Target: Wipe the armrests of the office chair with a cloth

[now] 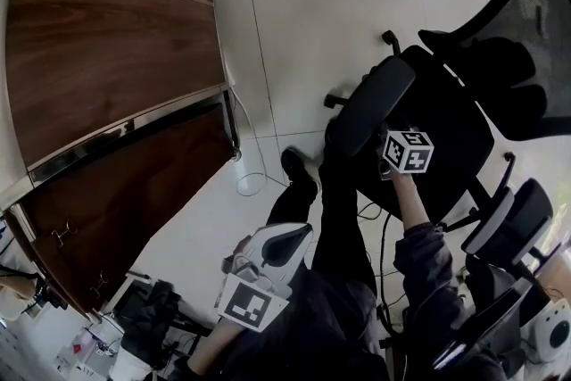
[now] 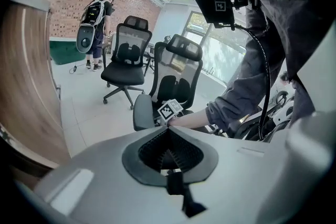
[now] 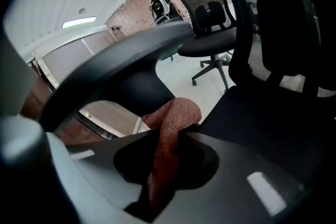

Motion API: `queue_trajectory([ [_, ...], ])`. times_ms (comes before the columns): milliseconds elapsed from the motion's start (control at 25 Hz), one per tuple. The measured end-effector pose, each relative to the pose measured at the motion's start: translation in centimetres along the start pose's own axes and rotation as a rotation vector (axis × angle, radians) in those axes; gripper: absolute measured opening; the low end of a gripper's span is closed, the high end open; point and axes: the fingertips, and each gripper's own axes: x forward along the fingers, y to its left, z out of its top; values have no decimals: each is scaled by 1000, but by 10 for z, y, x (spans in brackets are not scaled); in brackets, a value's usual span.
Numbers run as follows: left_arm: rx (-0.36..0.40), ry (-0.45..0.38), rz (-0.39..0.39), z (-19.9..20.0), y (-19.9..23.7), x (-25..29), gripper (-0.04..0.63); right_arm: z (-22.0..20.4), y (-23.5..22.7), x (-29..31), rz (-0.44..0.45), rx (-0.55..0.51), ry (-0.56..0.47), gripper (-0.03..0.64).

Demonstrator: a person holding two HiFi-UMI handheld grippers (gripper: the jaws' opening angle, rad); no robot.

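Right gripper (image 3: 170, 135) pinched a reddish-brown cloth (image 3: 177, 110) between its jaws, just beside the dark padded armrest (image 1: 370, 103) of the black office chair (image 1: 459, 134) and over its seat; whether cloth and armrest touched could not be told. Left gripper (image 2: 168, 131) had its jaws pressed together on nothing, well apart from that chair.

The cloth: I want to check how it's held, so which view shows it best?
The right gripper view. There the reddish cloth fills the centre, pinched in the shut right gripper close to the armrest. The head view shows that gripper by the armrest but no cloth. The left gripper view shows no cloth either.
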Motion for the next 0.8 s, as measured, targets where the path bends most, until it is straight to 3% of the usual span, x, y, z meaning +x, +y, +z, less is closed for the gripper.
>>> queue_trajectory([
  [240,30,-13,-6,24,-5,13,15,27,29,-53,45,16,-96,57],
  [560,20,-78,26,50,-4,17,15,38,41,-108,78,-3,-101,57],
  [800,-18,-120,48,51,10,10,15,89,66,-140,156,-156,-123,57],
])
